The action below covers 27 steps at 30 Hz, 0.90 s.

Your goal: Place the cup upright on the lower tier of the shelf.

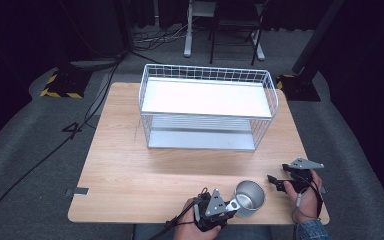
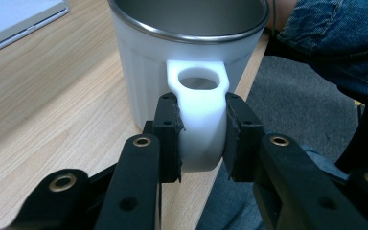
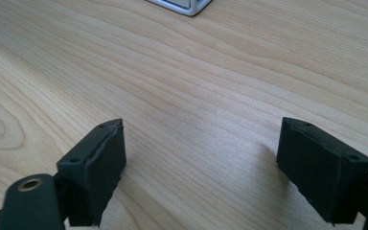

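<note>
- Where the left gripper [image 2: 201, 136] is seen in its own view, its two black jaws are pressed against either side of the white handle [image 2: 199, 110] of a mug [image 2: 143, 72], so the handle is clamped between them.
- Directly ahead of those jaws the mug is seen upright on the table [image 2: 52, 86], its metal rim at the top and its white wall just beyond the pads [image 2: 168, 129].
- From the high view, the left gripper [image 1: 228, 205] is seen at the table's near edge, with the mug [image 1: 250, 198] touching its tips and lying to its right.
- Just past the mug, further right, the right gripper [image 1: 275, 181] is held in a hand [image 1: 305, 197]; mug and right gripper are near each other but apart.
- Within the right gripper view, the jaws of the right gripper [image 3: 201, 167] are spread wide, and nothing but bare wood [image 3: 196, 96] is seen between them.
- Well ahead of both grippers, a white wire rack [image 1: 207, 107] with two shelves is stood on the table [image 1: 130, 165].
- At the top of the right gripper view, a corner of the rack [image 3: 182, 5] is seen far beyond the open jaws.
</note>
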{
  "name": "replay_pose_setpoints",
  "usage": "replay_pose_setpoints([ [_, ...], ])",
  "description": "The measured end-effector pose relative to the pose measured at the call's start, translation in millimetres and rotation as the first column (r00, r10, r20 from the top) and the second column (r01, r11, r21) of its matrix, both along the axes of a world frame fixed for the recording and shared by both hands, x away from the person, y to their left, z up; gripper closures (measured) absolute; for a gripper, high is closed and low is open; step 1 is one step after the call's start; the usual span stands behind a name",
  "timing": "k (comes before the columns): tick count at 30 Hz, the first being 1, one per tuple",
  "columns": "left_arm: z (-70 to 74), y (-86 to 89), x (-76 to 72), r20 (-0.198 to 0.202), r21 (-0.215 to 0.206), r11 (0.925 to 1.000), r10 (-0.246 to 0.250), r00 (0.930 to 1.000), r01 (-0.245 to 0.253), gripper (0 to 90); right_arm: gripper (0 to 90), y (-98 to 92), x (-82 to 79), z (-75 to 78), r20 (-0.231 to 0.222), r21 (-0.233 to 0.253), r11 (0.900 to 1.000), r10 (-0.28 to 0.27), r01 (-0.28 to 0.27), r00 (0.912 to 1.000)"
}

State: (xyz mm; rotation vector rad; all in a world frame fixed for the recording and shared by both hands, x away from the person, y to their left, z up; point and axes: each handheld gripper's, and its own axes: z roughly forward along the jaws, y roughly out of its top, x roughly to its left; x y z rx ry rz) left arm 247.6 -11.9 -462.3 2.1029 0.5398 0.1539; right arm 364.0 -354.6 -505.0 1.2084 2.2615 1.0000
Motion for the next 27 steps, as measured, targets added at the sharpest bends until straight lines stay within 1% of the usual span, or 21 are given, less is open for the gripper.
replay_pose_setpoints([
  [4, -0.5, 0.0, -0.8, 0.006, -0.004, 1.0, -0.009, 0.9999, 0.009, 71.4, 17.6, 0.0, 0.0, 0.0, 0.0, 0.0, 1.0, 0.0, 0.0, 1.0],
  [9, 0.0, -0.7, -2.9, 0.046, -0.015, 0.9997, -0.017, 0.9988, 0.017, 71.5, 17.6, 0.0, 0.0, 0.0, 0.0, 0.0, 1.0, 0.0, 0.0, 1.0],
  [11, 0.3, -0.3, -3.2, 0.054, -0.022, 0.9996, -0.018, 0.9984, 0.019, 71.5, 17.6, 0.0, 0.0, 0.0, 0.0, 0.0, 1.0, 0.0, 0.0, 1.0],
  [13, 1.1, 1.1, -3.9, 0.051, -0.046, 0.9986, -0.022, 0.9985, 0.024, 71.6, 17.6, 0.0, 0.0, 0.0, 0.0, 0.0, 1.0, 0.0, 0.0, 1.0],
  [14, 1.1, 1.1, -3.9, 0.051, -0.046, 0.9986, -0.022, 0.9985, 0.024, 71.5, 17.6, 0.0, 0.0, 0.0, 0.0, 0.0, 1.0, 0.0, 0.0, 1.0],
  [17, 2.7, 1.9, -5.4, 0.071, -0.057, 0.9978, -0.03, 0.997, 0.034, 71.6, 17.6, 0.0, 0.0, 0.0, 0.0, 0.0, 1.0, 0.0, 0.0, 1.0],
  [18, 3.5, 2.5, -6.0, 0.079, -0.07, 0.997, -0.029, 0.9964, 0.035, 71.6, 17.6, 0.0, 0.0, 0.0, 0.0, 0.0, 1.0, 0.0, 0.0, 1.0],
  [21, 6.4, 4.4, -5.7, 0.084, -0.095, 0.9947, -0.032, 0.9959, 0.04, 71.6, 17.6, 0.0, 0.0, 0.0, 0.0, 0.0, 1.0, 0.0, 0.0, 1.0],
  [27, 13.0, 10.3, -4.2, 0.083, -0.13, 0.9913, -0.011, 0.9965, 0.022, 71.6, 17.6, 0.2, 0.0, 0.0, 0.0, 0.002, 1.0, -0.002, 0.002, 1.0],
])
